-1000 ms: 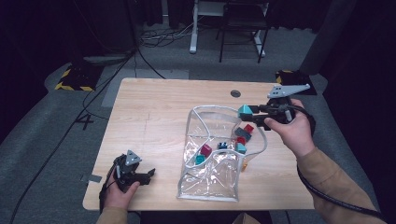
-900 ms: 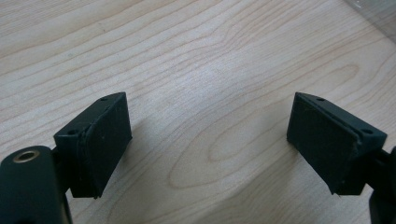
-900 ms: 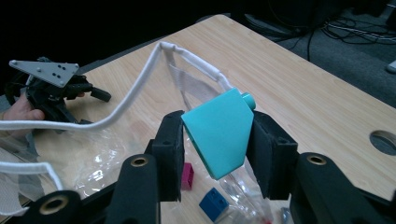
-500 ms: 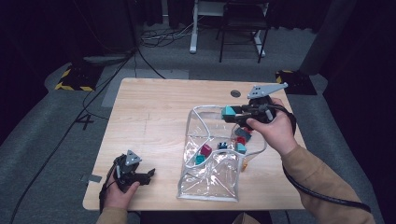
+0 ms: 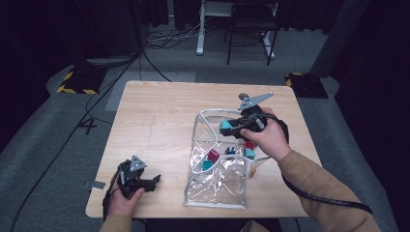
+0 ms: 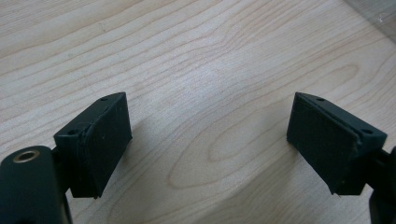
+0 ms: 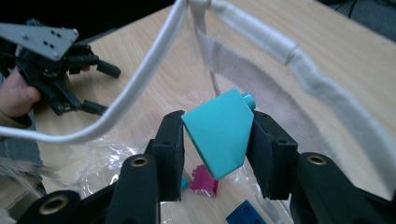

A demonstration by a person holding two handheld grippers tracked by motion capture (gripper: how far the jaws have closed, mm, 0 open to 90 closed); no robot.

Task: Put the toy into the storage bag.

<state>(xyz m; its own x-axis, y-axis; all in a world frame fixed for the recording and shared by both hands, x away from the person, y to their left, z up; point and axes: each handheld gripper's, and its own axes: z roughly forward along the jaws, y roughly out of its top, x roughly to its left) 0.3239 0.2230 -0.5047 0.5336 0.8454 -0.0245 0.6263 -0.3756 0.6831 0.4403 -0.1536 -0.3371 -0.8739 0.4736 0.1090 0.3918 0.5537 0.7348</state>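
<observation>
Gripping a teal block (image 7: 219, 135) between its jaws, right gripper (image 5: 231, 127) hangs just inside the clear bag's (image 5: 217, 186) white-rimmed mouth (image 7: 140, 84) above a magenta block (image 7: 204, 179) and blue block (image 7: 245, 214), while left gripper (image 5: 145, 182) rests jaws-spread on bare bench (image 5: 154, 121) near its front-left edge, well apart.

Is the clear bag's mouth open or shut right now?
Open. The clear bag's white rim spreads in a wide loop, and the right tongs hold a teal block above it.
</observation>
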